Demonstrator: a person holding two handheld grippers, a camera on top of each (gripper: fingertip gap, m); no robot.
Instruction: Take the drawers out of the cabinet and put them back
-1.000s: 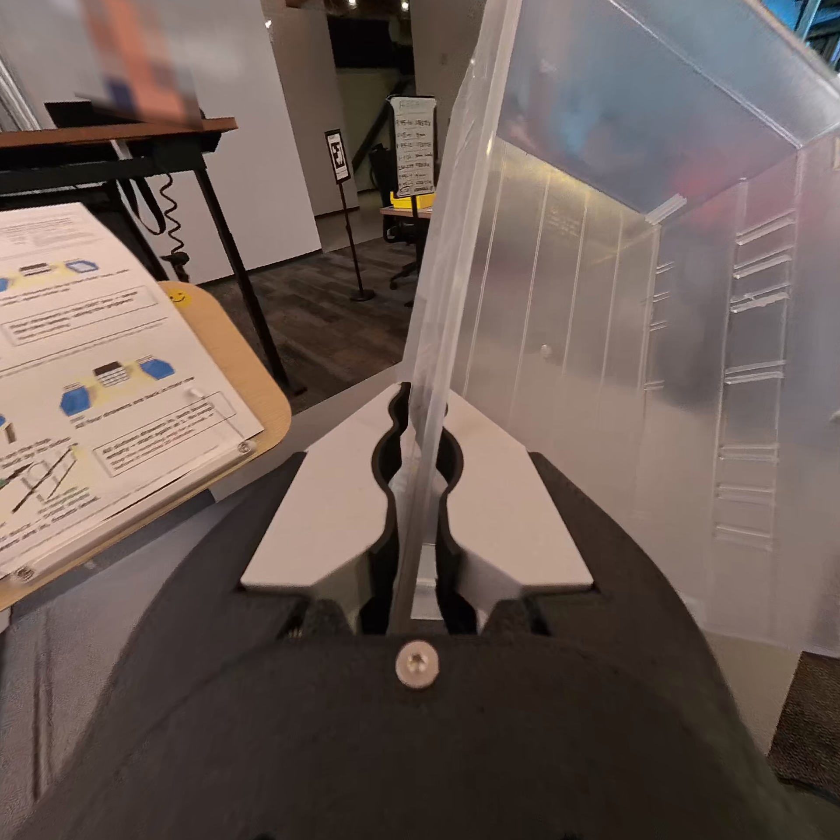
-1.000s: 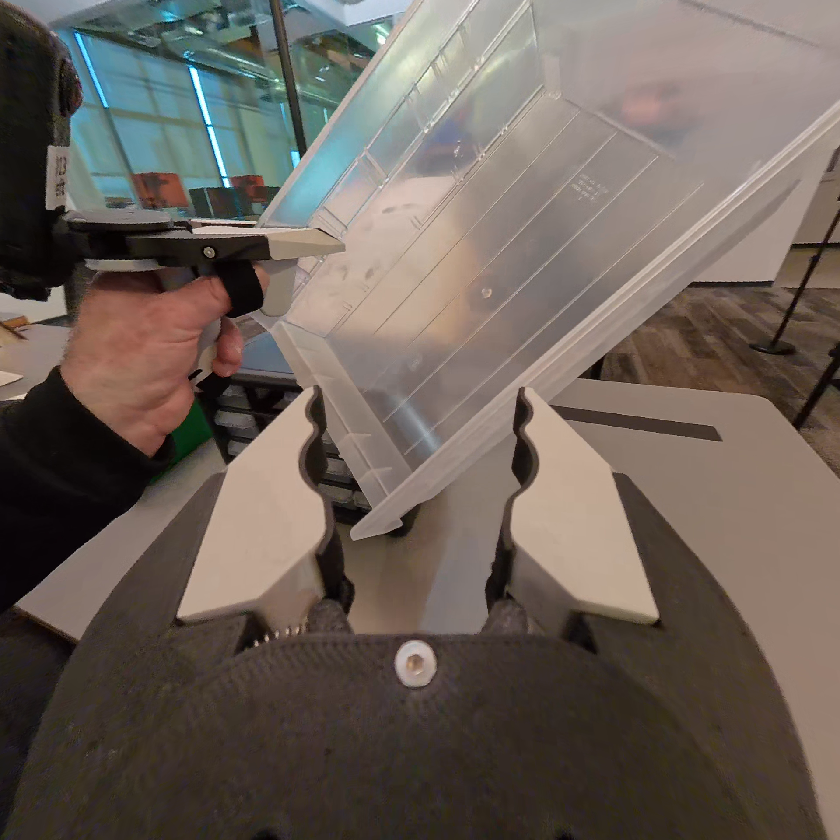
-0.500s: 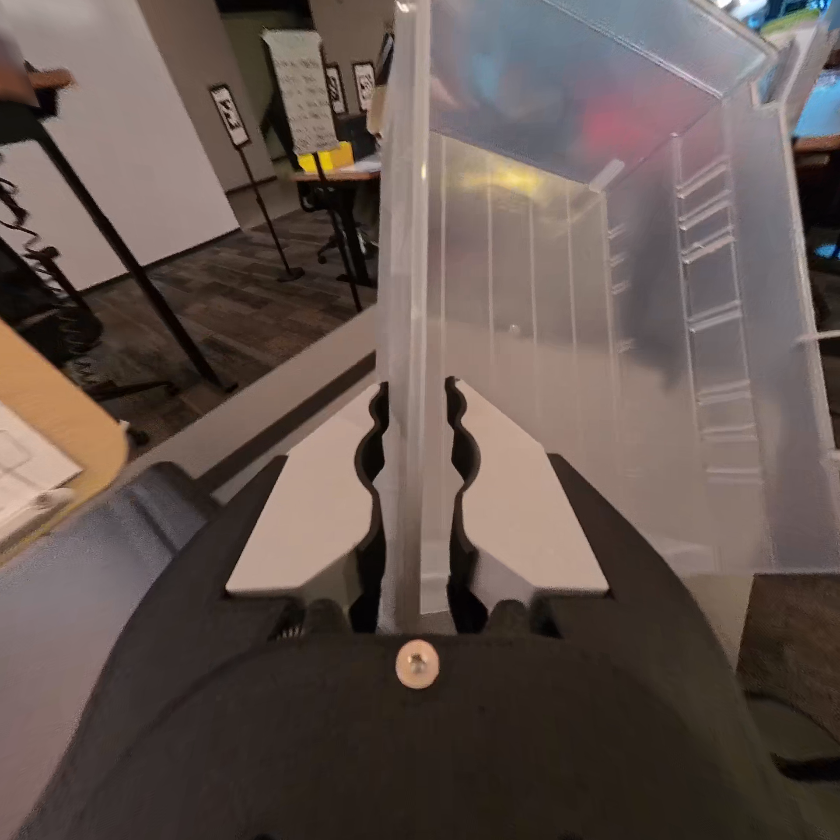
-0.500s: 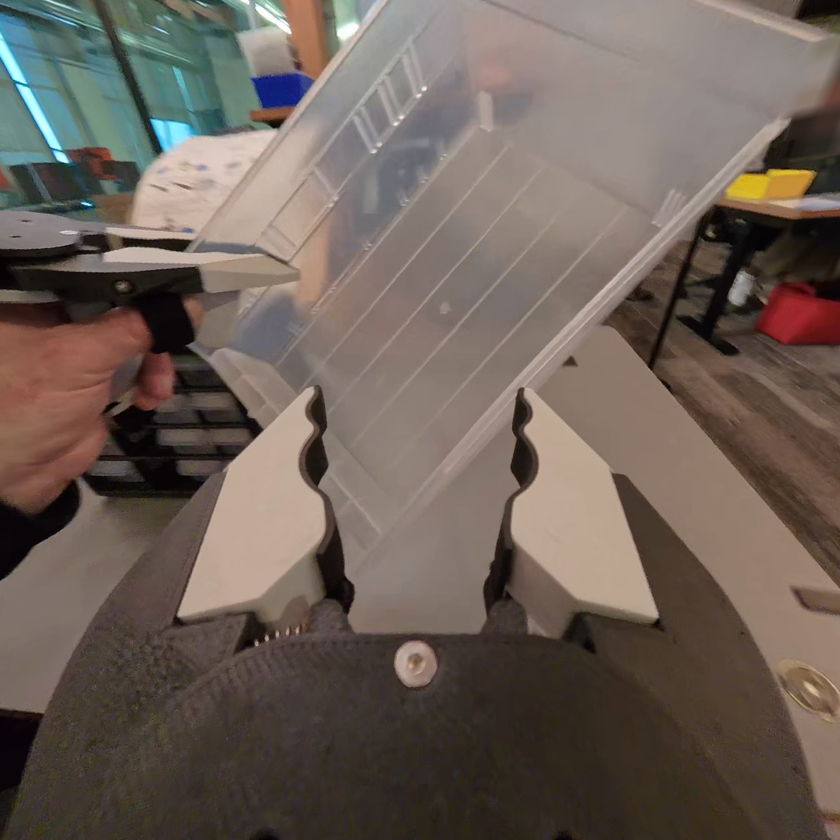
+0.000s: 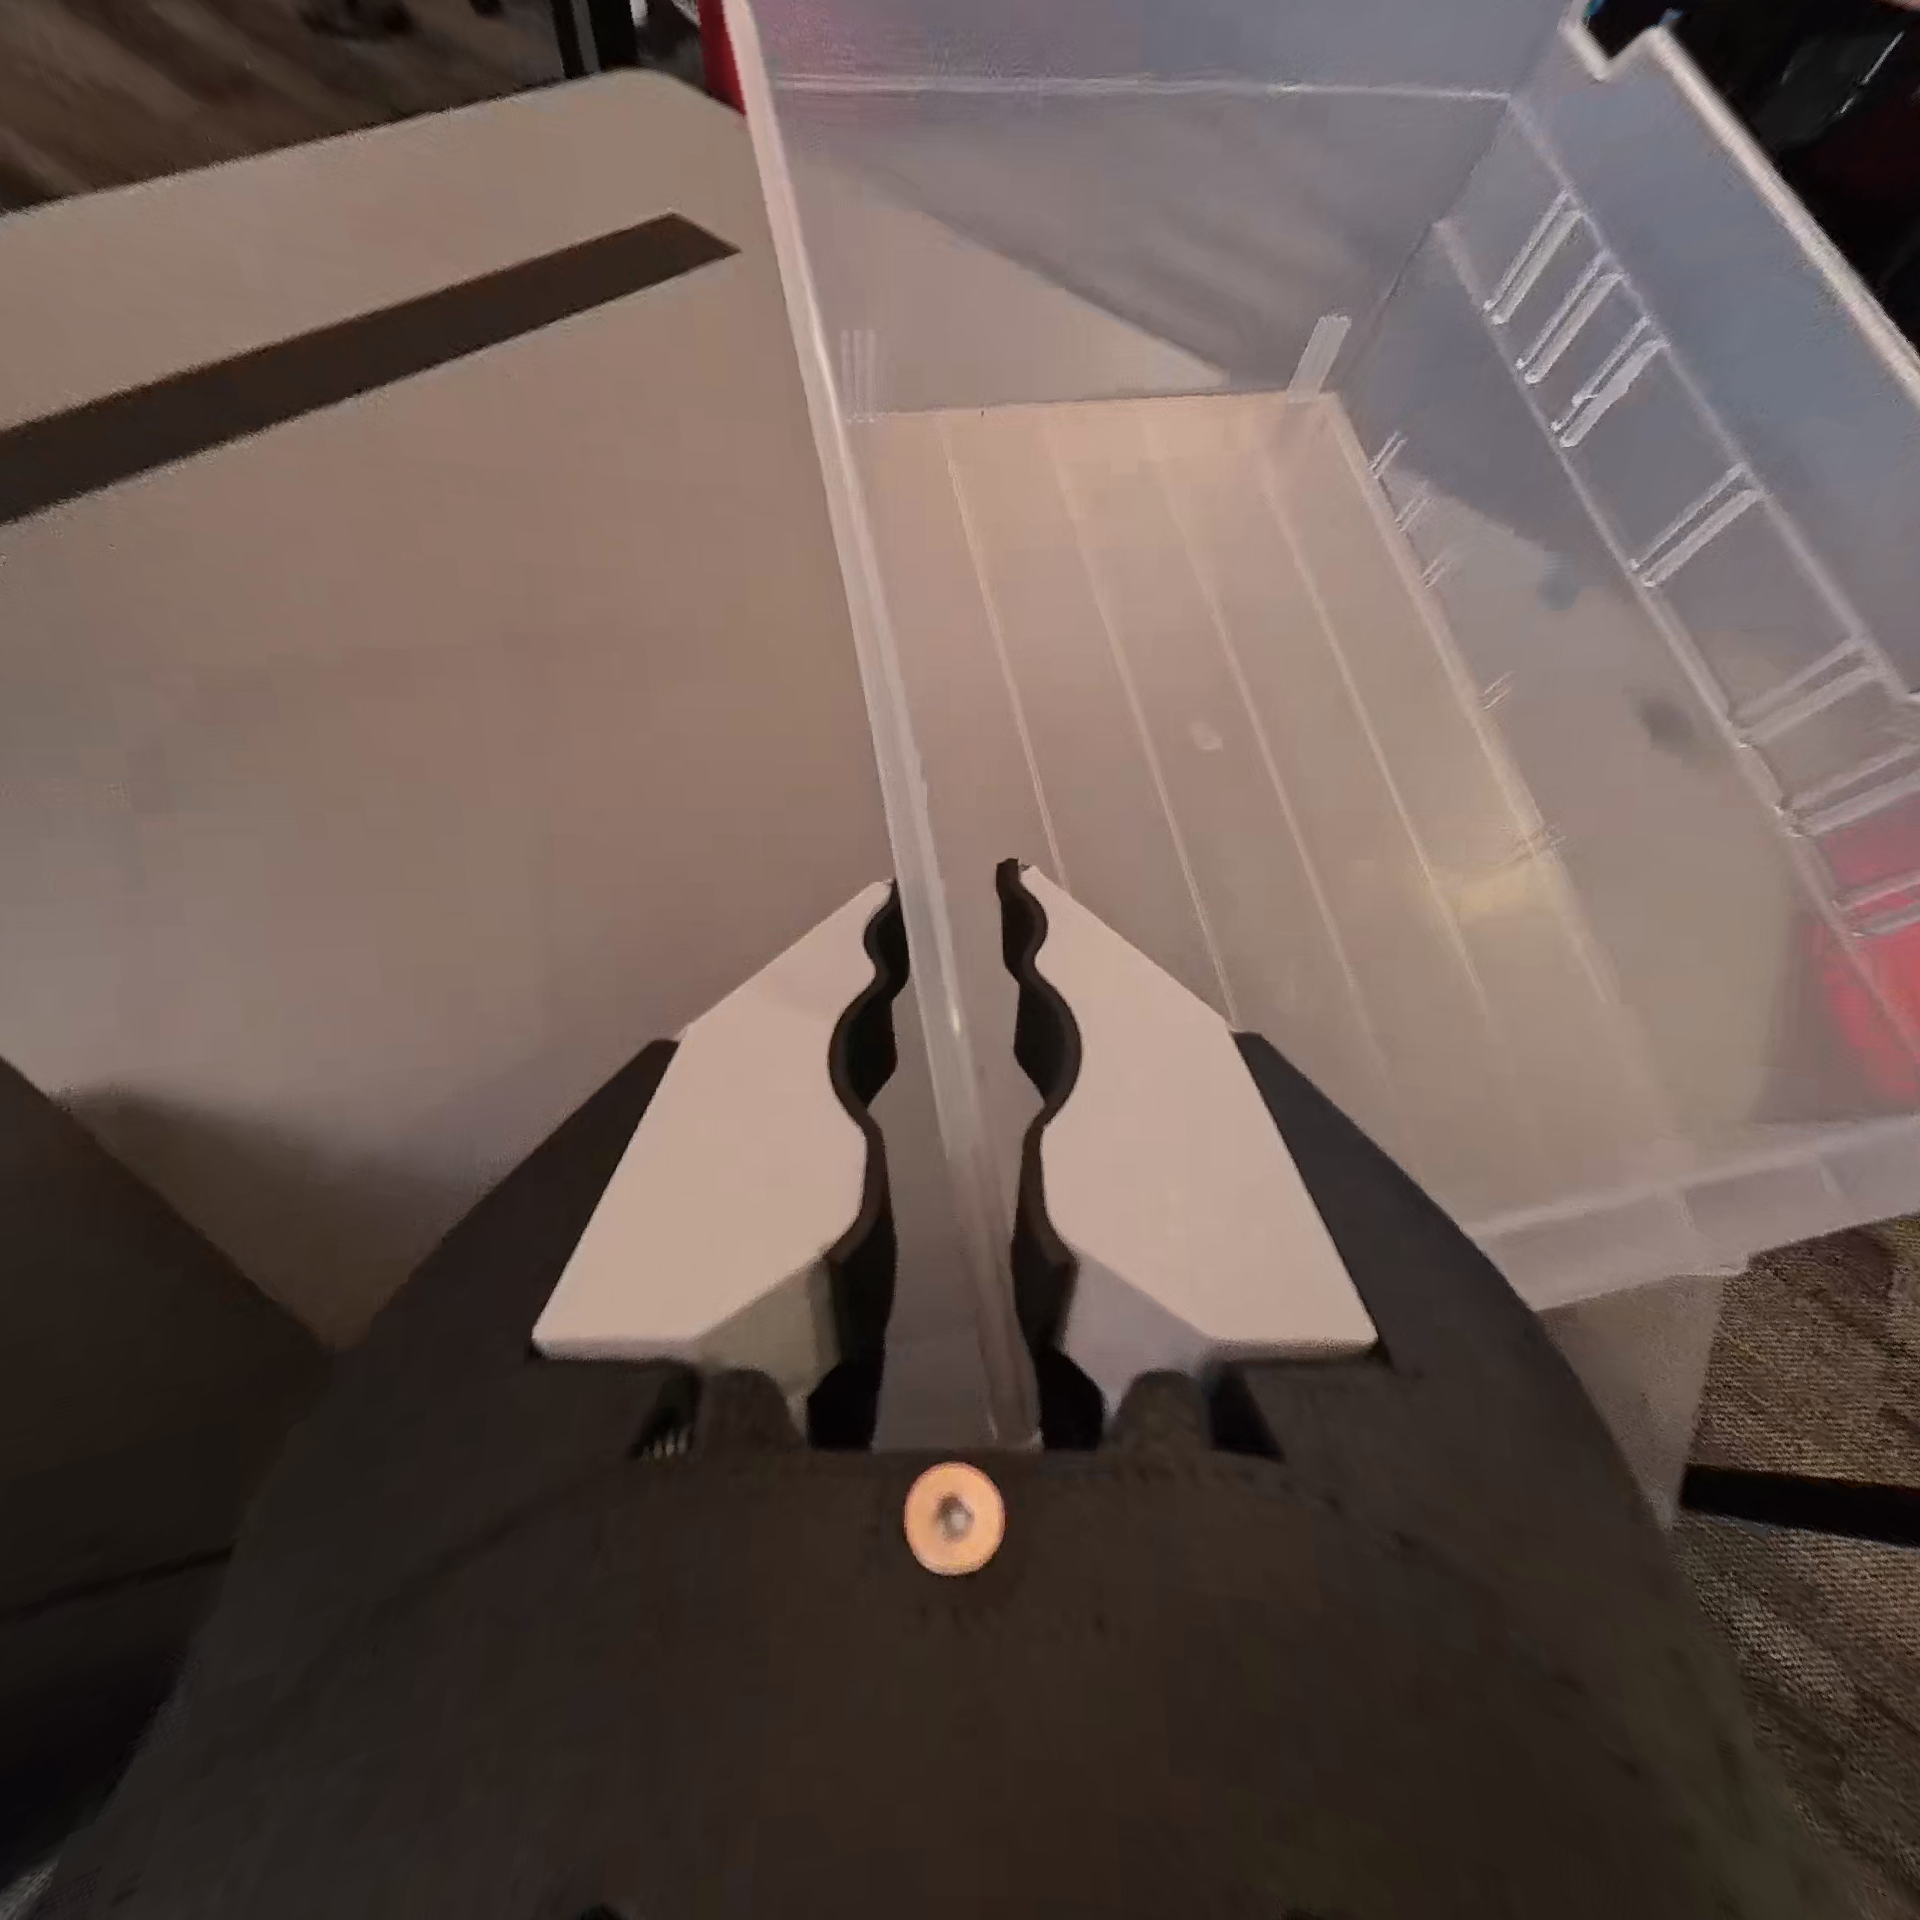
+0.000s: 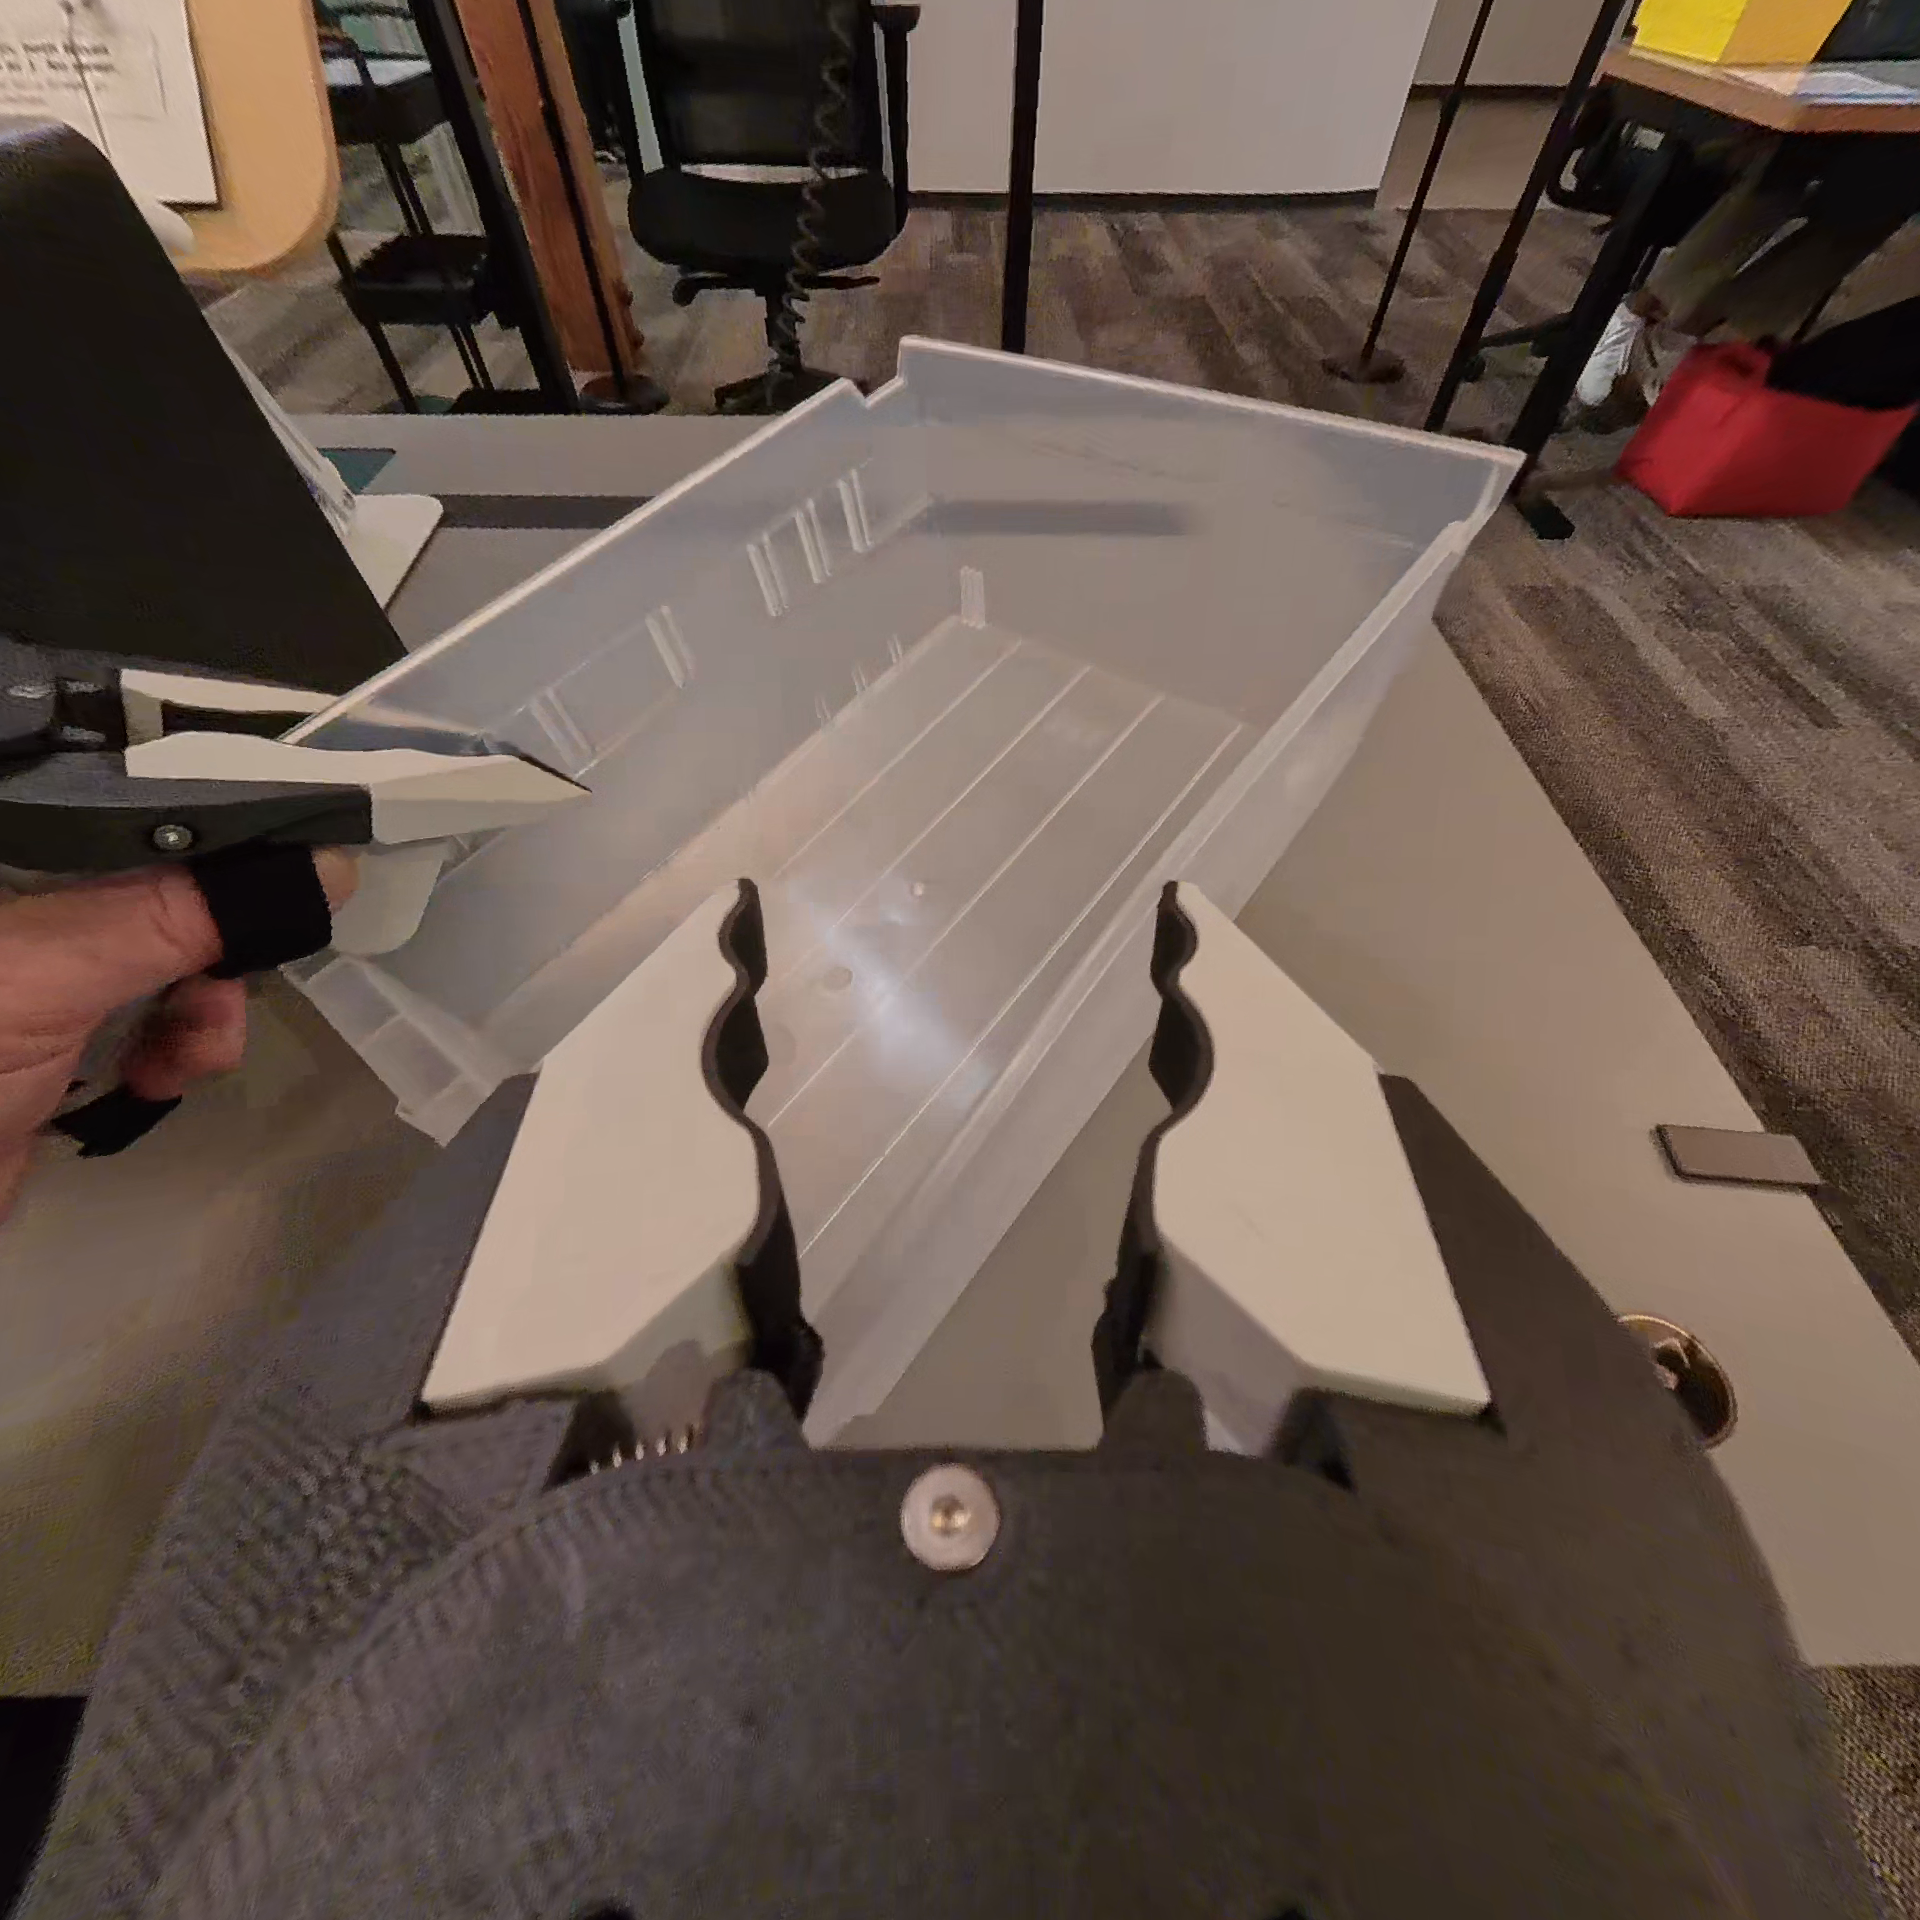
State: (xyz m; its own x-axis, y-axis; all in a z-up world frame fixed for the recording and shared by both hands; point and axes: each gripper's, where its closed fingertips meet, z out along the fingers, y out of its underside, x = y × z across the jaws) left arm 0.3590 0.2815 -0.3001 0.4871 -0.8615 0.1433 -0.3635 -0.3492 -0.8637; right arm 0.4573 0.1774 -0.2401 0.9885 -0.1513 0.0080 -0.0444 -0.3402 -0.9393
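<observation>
You hold the clear plastic drawer [image 6: 997, 748] by one side wall with your left gripper [image 5: 945, 883], whose jaws stand narrow around that thin wall; a sliver of gap shows on each side in the left wrist view, so whether the pads actually press the plastic is hard to say, though the drawer hangs from that grip. The wall runs straight down the throat of the gripper, which gives you leverage over the whole tub from one edge. In the right wrist view the same gripper [image 6: 488, 790] comes in from the left, with your hand [image 6: 104, 997] under it, biting the wall near the drawer's near left corner. The drawer is open side up and tilted, over the grey table [image 6: 1507, 935], its far end toward the table's right edge; I cannot tell whether its underside touches the top. It is empty. Your right gripper [image 6: 956, 894] holds nothing, its jaws wide, close to the near end of the drawer, probably ready to steady it. The cabinet is not in sight.
</observation>
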